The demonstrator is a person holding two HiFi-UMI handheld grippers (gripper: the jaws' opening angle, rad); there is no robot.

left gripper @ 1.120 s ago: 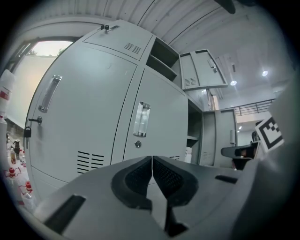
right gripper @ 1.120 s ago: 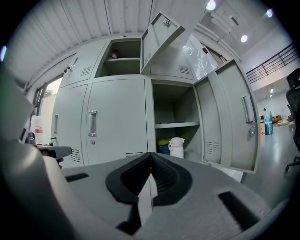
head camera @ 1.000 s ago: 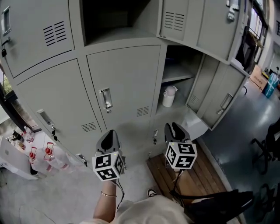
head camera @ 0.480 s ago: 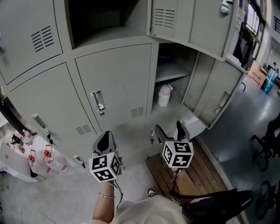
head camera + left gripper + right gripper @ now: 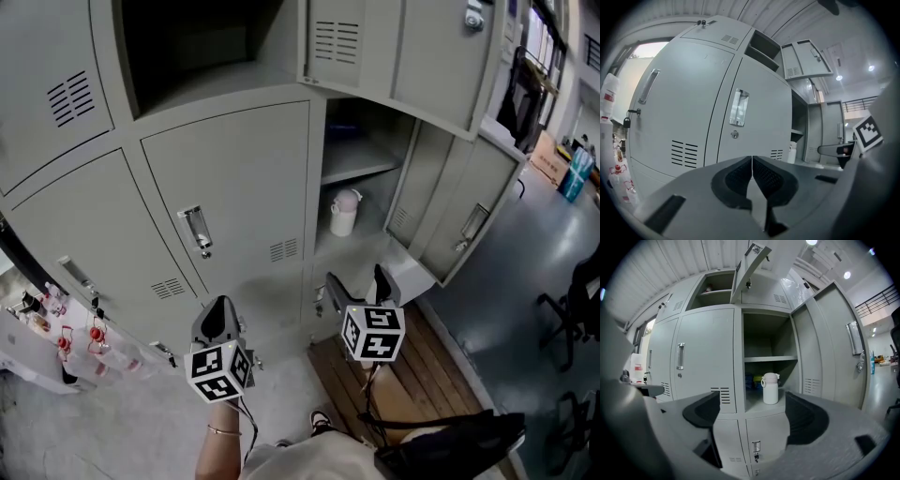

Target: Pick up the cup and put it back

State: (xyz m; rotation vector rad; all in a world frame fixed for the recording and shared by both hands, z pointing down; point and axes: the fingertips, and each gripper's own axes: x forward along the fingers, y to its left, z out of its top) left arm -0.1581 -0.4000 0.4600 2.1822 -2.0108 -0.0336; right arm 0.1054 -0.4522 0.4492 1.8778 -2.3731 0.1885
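Observation:
A white cup (image 5: pixel 344 214) with a pale pink lid stands upright on the floor of an open locker compartment (image 5: pixel 361 248). The right gripper view shows the cup (image 5: pixel 770 388) straight ahead and some way off. My right gripper (image 5: pixel 354 281) hangs in front of the locker, below the cup. Its jaws have just been opening and now stand wide apart (image 5: pixel 752 404) with nothing between them. My left gripper (image 5: pixel 217 307) is to the left, in front of a closed locker door, its pads pressed together (image 5: pixel 752 161) on nothing. The left gripper view catches the cup (image 5: pixel 791 153) at the right.
Grey metal lockers fill the wall. The open compartment's door (image 5: pixel 469 220) swings out to the right, and an upper door (image 5: pixel 394 47) also stands open. A wooden pallet (image 5: pixel 417 375) lies on the floor under my right gripper. Plastic bottles (image 5: pixel 66 337) stand at the lower left.
My right gripper's jaws have gone from shut to wide open. Both grippers sit lower in the head view, farther from the lockers. The cup has stayed on its shelf.

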